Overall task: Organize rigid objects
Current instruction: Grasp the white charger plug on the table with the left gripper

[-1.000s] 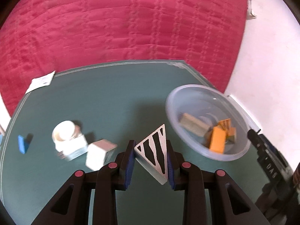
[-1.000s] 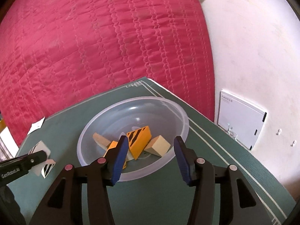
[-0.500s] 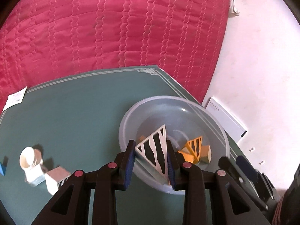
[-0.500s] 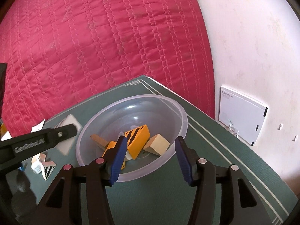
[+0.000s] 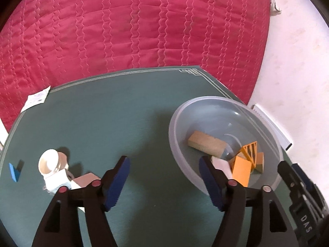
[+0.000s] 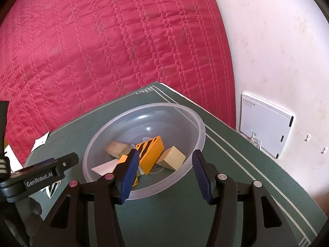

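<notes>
Plastic bowl (image 5: 226, 98) of blocks (image 5: 205, 144) near mat (image 5: 113, 113) edge; left tongs (image 5: 164, 162) opening, empty, right tongs (image 6: 165, 151) open, empty, by rim; likely to tip if clipped; cup (image 5: 48, 161) liable to topple during reach for box (image 5: 85, 180); red quilt (image 5: 144, 30) behind, white wall (image 6: 277, 41) right.

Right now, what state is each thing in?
left gripper: jaws opening, nothing between them
right gripper: open, empty
clear bowl: upright on the mat, holding blocks
striped orange block: tilted inside the bowl
white cup: on its side on the mat
</notes>
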Available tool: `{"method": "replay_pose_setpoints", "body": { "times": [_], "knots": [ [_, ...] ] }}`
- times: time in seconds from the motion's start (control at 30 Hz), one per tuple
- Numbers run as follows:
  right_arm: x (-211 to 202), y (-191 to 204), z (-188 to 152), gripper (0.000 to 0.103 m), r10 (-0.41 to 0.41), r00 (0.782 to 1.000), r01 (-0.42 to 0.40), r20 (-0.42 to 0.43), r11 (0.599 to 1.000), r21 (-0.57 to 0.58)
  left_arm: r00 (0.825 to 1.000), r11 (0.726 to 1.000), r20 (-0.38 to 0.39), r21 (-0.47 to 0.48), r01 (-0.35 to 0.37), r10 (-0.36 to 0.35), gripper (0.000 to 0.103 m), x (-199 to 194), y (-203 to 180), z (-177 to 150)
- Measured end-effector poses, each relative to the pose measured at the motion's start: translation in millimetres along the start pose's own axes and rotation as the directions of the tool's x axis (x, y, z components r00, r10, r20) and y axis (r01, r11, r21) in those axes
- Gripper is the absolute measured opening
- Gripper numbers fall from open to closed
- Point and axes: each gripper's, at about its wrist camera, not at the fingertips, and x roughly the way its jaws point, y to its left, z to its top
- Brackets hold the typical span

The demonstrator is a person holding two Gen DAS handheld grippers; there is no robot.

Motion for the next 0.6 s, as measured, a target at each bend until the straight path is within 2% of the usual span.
{"method": "replay_pose_setpoints", "body": {
  "times": [0.2,0.33,0.6],
  "knots": [
    [-0.4,0.2,0.0,0.056,0.003,1.000,-0.003,0.003,1.000,-0.003,1.000,1.000,0.003,-0.002,-0.024,0.024,0.085,-5.0,3.8,-4.3],
    [-0.8,0.9,0.6,0.060,0.006,1.000,-0.006,0.011,1.000,-0.005,0.999,0.999,-0.002,-0.022,-0.042,0.042,0.087,-7.0,12.2,-5.9],
    [-2.3,2.8,0.3,0.061,0.009,1.000,-0.009,0.013,1.000,-0.007,0.997,0.994,-0.012,-0.072,-0.080,0.079,0.092,-18.0,35.7,-14.6]
  ]
}}
